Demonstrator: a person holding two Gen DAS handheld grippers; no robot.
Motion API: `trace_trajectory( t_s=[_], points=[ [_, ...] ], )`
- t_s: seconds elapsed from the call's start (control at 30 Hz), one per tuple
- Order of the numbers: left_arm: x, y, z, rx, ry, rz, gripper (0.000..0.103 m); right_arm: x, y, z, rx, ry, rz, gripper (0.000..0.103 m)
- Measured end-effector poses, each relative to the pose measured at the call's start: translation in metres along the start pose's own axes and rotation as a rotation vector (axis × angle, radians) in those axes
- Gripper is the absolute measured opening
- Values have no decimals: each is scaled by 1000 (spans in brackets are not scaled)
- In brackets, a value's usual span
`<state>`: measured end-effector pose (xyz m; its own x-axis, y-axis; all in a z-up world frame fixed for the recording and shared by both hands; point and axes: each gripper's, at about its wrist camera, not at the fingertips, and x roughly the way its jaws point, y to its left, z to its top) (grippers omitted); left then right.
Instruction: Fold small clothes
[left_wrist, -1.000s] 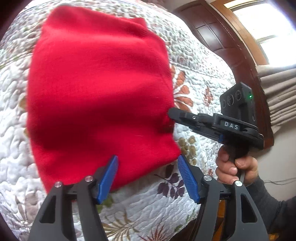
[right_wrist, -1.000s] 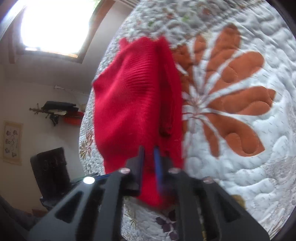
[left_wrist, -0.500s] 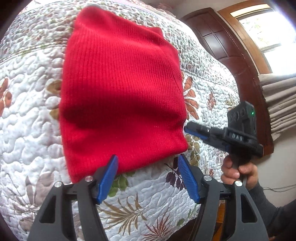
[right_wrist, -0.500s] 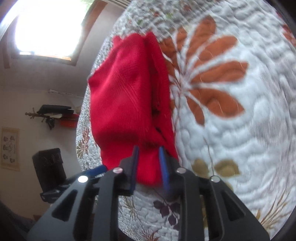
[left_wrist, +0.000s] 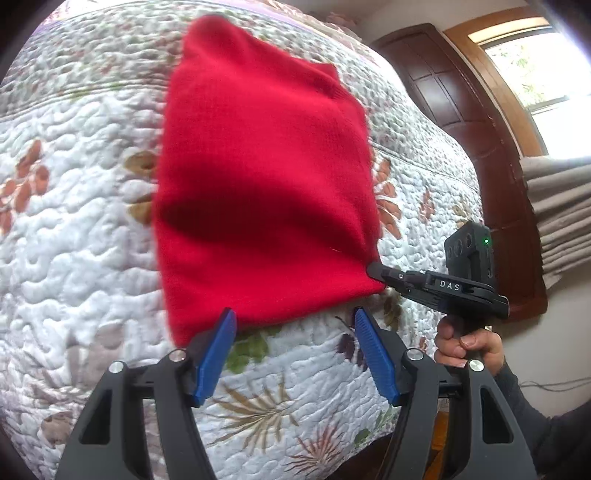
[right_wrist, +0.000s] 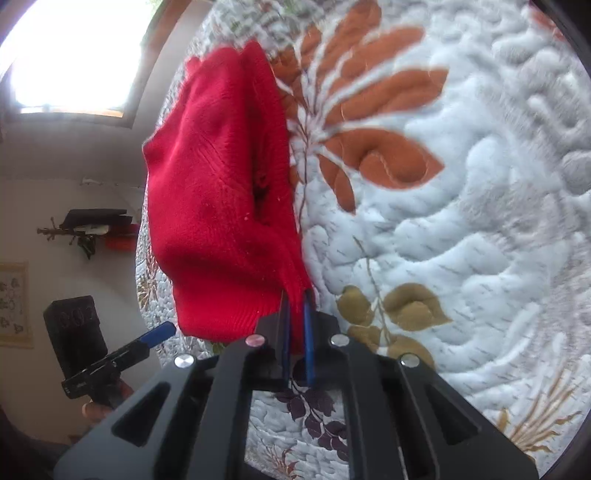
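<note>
- Right gripper (right_wrist: 297, 295): blue pads nearly together, only a thin gap, pinched on the near corner of the red knit garment (right_wrist: 218, 192). Same gripper seen from the left wrist cam (left_wrist: 373, 271), tip at the garment's right-hand near corner, held by a hand (left_wrist: 467, 341) w/ dark sleeve.
- Left gripper (left_wrist: 295, 328): spread wide, nothing between the pads. Left blue pad overlaps the garment's near hem in view; contact can't be told. Right pad is over bare quilt.
- Red knit garment (left_wrist: 266, 195): folded, lying mostly flat on the quilt, near right corner lifted by the right gripper. Small hole/dark gap shows along the side edge in right wrist cam.
- Writing: "DAS" in white on the right gripper body (left_wrist: 448, 286). Green LED lit on the black camera block above it.
- Around: white quilted bedspread (left_wrist: 74, 258) w/ orange flower, olive and purple leaves; dark wood door (left_wrist: 454, 96); window (left_wrist: 543, 70); grey curtain (left_wrist: 561, 206); wall rack w/ dark items (right_wrist: 92, 225); framed picture (right_wrist: 13, 304).
- Nothing blocks the garment.
</note>
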<state>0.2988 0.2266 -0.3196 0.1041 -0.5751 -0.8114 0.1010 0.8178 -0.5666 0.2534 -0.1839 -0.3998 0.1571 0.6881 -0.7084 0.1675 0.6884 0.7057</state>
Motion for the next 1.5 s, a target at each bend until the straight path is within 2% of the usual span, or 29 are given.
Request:
trace_trajectory(
  t_s=[0.1, 0.13, 0.17, 0.2, 0.27, 0.33, 0.37, 0.43, 0.47, 0.5, 0.53, 0.6, 0.63, 0.7, 0.77, 0.9, 1.03, 1.17, 1.2, 1.23, 1.27, 1.3, 1.43, 1.5],
  points=[
    [-14, 20, 6, -40, -23, 24, 67, -5, 4, 4, -41, 20, 15, 19],
    [-17, 27, 9, -44, -28, 35, 67, -12, 11, 7, -59, -2, 16, 23],
    [-20, 34, 11, -47, -27, 48, 69, -24, 20, 13, -94, -42, 8, 33],
    [-22, 41, 14, -48, -25, 63, 70, -32, 30, 19, -127, -72, 11, 34],
    [-22, 53, 21, -42, -16, 46, 74, -36, 43, 29, -167, -77, 68, 34],
    [-14, 62, 28, -50, 18, 2, 75, -20, 57, 38, -217, -16, 141, 38],
    [-10, 66, 30, -54, 35, -24, 76, -5, 59, 41, -242, 31, 163, 38],
    [0, 70, 32, -57, 63, -58, 76, 14, 55, 45, -255, 76, 149, 38],
    [2, 71, 32, -56, 72, -69, 76, 23, 47, 49, -268, 92, 109, 28],
    [7, 71, 32, -51, 83, -79, 76, 23, 42, 54, -269, 95, 89, 10],
    [11, 71, 33, -46, 90, -91, 76, 20, 37, 59, -258, 94, 80, 5],
    [17, 72, 32, -52, 101, -140, 76, -1, 28, 69, -223, 54, 93, 8],
    [19, 73, 32, -55, 101, -166, 76, -12, 27, 75, -216, 29, 94, 15],
    [24, 75, 33, -54, 92, -224, 76, -30, 25, 91, -192, -37, 77, 72],
    [30, 78, 35, -66, 94, -263, 76, -36, 25, 107, -165, -74, 72, 92],
    [45, 94, 39, -124, 109, -386, 76, -10, 19, 147, -140, -3, 130, 92],
    [54, 95, 43, -116, 115, -454, 76, 19, 33, 159, -201, 50, 102, 94],
    [60, 90, 41, -109, 120, -500, 76, 32, 48, 162, -230, 44, 111, 96],
    [58, 90, 36, -106, 120, -514, 76, 35, 51, 162, -235, 44, 128, 93],
    [60, 90, 34, -104, 119, -522, 76, 40, 56, 161, -238, 51, 144, 86],
    [59, 94, 33, -104, 118, -528, 76, 49, 64, 163, -235, 72, 157, 67],
    [61, 95, 31, -106, 114, -532, 76, 57, 66, 163, -235, 93, 159, 66],
    [66, 94, 29, -108, 101, -526, 76, 70, 72, 166, -247, 89, 142, 70],
    [66, 92, 27, -104, 99, -512, 76, 72, 80, 164, -261, 86, 133, 67]
  ],
)
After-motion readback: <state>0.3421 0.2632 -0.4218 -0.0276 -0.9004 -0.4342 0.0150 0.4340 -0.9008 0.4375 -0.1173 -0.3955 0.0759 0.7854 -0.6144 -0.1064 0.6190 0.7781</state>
